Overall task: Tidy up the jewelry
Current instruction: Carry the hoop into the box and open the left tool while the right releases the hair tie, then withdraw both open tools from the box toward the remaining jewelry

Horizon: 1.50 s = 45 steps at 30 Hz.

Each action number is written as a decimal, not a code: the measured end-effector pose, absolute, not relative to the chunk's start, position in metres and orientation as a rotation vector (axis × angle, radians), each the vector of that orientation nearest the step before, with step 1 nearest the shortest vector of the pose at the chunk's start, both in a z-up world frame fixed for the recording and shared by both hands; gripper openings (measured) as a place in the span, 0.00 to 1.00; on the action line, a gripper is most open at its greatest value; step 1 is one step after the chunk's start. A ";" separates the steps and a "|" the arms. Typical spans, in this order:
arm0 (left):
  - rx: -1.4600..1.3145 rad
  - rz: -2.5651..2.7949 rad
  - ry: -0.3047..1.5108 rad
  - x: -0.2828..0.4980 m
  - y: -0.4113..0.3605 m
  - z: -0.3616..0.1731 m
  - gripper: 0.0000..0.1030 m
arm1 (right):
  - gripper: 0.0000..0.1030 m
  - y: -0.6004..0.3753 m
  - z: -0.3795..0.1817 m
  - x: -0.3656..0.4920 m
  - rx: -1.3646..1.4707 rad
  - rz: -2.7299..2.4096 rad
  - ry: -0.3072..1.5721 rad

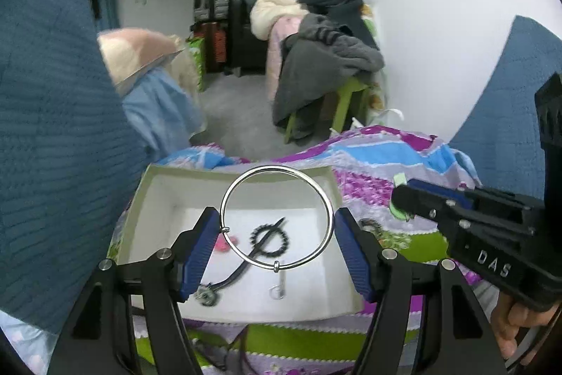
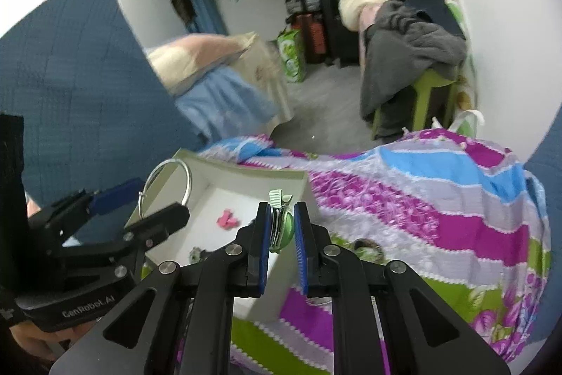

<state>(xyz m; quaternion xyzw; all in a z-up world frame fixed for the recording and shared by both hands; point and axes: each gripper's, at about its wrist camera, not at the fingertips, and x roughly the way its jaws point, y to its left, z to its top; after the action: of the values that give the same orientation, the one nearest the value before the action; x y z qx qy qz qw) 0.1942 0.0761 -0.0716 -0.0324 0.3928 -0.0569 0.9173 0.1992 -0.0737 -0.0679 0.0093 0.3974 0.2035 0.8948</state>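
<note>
Left gripper [image 1: 275,246] is clamping a thin shiny metal bangle [image 1: 276,217] standing upright over the white box [image 1: 147,199]; right gripper [image 2: 282,236] is pinching a green hair clip [image 2: 281,217], long axis pointing away.

One silver bangle [image 1: 276,217] — one green hair clip [image 2: 281,220] — one white box [image 1: 154,195] — one pink piece [image 2: 226,219].

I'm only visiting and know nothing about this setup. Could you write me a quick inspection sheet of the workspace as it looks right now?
Surface: patterned bedspread.
Job's things: silver bangle and green hair clip held up; white box holds a black hairpin and pink piece.
Clutter: nothing seen on the bed.
Grippers: left tool spans the bangle; right tool shut on the clip.
Cables: nothing seen.
Surroundings: heaped clothes, hanging garments.
</note>
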 end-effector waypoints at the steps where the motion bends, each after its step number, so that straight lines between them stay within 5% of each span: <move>1: -0.079 -0.111 0.818 0.195 0.082 -0.076 0.65 | 0.11 -0.069 -0.073 0.199 0.015 0.426 0.835; 14: -0.173 -0.048 0.962 0.204 0.128 -0.142 0.67 | 0.13 -0.032 -0.129 0.215 -0.009 0.458 0.992; 16: -0.195 -0.053 0.957 0.203 0.131 -0.140 0.67 | 0.28 -0.032 -0.127 0.215 -0.002 0.469 0.984; 23: -0.188 -0.061 0.908 0.200 0.124 -0.119 0.80 | 0.31 -0.042 -0.100 0.210 0.006 0.487 0.924; 31: -0.211 -0.079 0.882 0.182 0.101 -0.100 0.80 | 0.50 -0.093 -0.074 0.196 0.013 0.423 0.800; 45: -0.235 -0.188 0.930 0.171 0.047 -0.120 0.77 | 0.48 -0.153 -0.187 0.193 0.011 0.331 0.982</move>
<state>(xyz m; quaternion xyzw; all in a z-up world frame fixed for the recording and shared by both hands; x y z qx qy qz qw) 0.1711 0.0469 -0.1199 -0.1130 0.4465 -0.0904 0.8830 0.1930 -0.1533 -0.1874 0.0052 0.4694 0.1580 0.8687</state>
